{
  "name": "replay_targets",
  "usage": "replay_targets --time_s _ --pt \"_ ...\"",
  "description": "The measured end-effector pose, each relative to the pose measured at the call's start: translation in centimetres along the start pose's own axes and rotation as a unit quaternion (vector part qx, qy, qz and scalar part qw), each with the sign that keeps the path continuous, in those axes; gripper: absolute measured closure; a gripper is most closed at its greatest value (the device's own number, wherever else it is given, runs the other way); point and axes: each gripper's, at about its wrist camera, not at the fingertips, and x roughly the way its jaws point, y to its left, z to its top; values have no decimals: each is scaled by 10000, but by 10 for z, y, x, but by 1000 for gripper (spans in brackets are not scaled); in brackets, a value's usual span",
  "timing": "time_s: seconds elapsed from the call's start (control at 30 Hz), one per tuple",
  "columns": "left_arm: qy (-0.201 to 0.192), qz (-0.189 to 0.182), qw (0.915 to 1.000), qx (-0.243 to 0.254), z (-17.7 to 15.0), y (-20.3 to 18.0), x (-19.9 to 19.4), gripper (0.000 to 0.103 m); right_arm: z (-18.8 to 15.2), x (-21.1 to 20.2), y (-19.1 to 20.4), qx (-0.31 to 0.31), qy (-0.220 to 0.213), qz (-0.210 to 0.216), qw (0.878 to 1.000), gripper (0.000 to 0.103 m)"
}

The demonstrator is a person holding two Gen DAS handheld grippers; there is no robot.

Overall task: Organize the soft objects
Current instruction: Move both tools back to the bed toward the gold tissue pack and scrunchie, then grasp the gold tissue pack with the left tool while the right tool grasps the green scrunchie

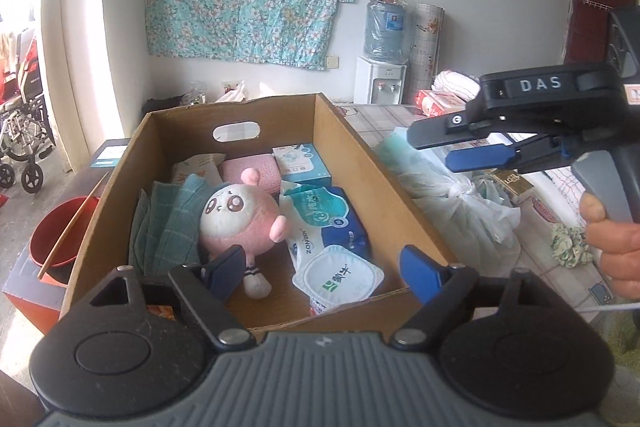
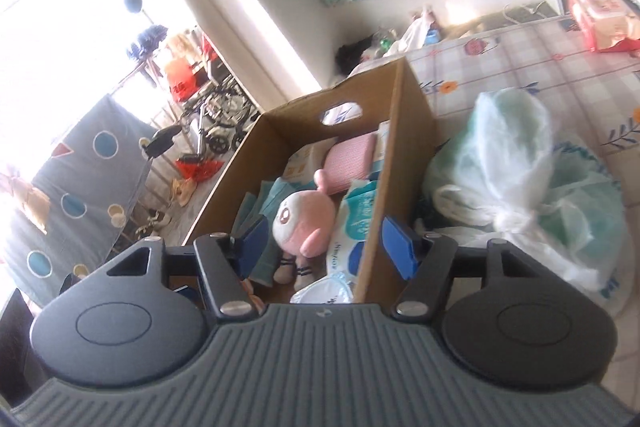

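An open cardboard box [image 1: 348, 147] holds a pink and white plush toy [image 1: 236, 215], a folded teal towel [image 1: 168, 223], a wet-wipe pack [image 1: 324, 215], a white lidded tub [image 1: 338, 279], a pink cloth pad [image 1: 250, 167] and a small mask carton [image 1: 302, 163]. My left gripper [image 1: 322, 271] hangs open over the box's near end, nothing between its blue pads. A hand holds my right gripper [image 1: 448, 147] to the right of the box, open and empty. In the right wrist view that gripper [image 2: 325, 245] frames the plush toy [image 2: 306, 219] and the box's right wall [image 2: 400, 155].
A knotted white plastic bag [image 2: 520, 179] lies right of the box on the checked cloth. A green scrunchie [image 1: 570, 243] and a red tissue pack [image 2: 600, 19] are further right. A red basin [image 1: 56, 231] sits left, below; a water dispenser [image 1: 380, 83] stands behind.
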Motion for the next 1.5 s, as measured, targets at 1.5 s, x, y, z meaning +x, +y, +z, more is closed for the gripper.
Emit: replay_targets --time_s 1.5 --pt "3282 -1150 9320 -1020 134 -285 338 19 -86 -54 -243 615 -473 -3264 9421 21"
